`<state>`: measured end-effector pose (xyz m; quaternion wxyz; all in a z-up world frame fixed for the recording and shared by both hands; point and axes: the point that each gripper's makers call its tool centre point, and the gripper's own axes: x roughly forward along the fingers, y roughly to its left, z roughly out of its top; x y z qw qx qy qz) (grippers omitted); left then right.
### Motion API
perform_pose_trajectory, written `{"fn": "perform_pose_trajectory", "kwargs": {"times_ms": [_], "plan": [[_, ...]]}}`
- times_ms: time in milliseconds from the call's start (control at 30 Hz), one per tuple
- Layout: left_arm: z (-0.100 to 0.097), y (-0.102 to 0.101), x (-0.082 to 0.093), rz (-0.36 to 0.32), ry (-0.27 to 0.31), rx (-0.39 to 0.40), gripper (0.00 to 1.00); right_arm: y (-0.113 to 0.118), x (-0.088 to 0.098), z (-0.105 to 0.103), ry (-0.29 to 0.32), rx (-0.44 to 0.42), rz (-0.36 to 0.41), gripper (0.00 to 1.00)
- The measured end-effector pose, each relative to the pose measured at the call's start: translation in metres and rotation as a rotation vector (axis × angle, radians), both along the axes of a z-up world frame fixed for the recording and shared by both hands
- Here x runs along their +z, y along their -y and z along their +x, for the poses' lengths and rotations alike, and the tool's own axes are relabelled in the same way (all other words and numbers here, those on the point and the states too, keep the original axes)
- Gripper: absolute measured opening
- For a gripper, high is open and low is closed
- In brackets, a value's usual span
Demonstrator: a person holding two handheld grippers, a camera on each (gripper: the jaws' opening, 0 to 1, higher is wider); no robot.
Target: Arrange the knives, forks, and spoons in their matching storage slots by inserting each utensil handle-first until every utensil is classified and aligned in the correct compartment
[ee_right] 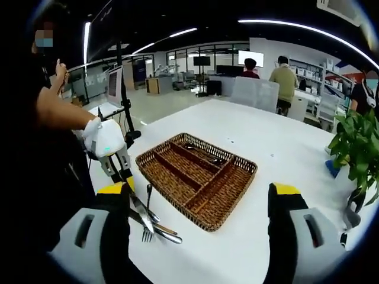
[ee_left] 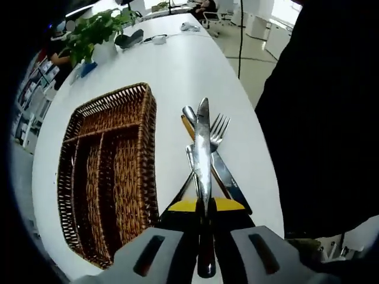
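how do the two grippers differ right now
The left gripper is shut on a knife, lifted above the utensil pile; the right gripper is open and holds nothing. The left sits beside the wicker tray; the right faces that tray head on. Both have yellow-tipped black jaws.

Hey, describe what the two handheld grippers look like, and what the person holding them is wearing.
Both grippers have light grey bodies with dark oblong slots, black jaws and yellow tips. The left gripper and the right gripper match. In the right gripper view the left gripper has a white casing. The person wears dark clothing.
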<state>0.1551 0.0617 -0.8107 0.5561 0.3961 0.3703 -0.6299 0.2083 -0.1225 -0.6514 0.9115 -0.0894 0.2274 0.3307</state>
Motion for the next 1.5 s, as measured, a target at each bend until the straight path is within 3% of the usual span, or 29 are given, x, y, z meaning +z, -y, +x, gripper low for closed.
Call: {"fn": "perform_pose_trajectory", "kwargs": {"times_ms": [200, 333, 533, 833, 1167, 1500], "plan": [[0.007, -0.008, 0.023, -0.008, 0.037, 0.049, 0.05, 0.006, 0.002, 0.002, -0.003, -0.027, 0.002, 1.00], [0.009, -0.013, 0.042, 0.012, 0.005, 0.093, 0.05, 0.009, 0.004, 0.002, -0.008, -0.044, 0.017, 1.00], [0.023, -0.013, 0.074, 0.012, 0.060, 0.088, 0.05, 0.013, 0.007, 0.003, -0.010, -0.065, 0.026, 1.00], [0.039, -0.021, 0.088, 0.053, 0.090, 0.101, 0.05, 0.015, 0.010, -0.004, -0.025, -0.071, 0.016, 1.00], [0.052, -0.023, 0.108, 0.060, 0.126, 0.111, 0.05, 0.019, 0.025, -0.004, 0.009, -0.075, 0.025, 1.00], [0.056, -0.019, 0.110, 0.064, 0.138, 0.107, 0.05, 0.019, 0.024, -0.005, -0.012, -0.076, 0.029, 1.00]]}}
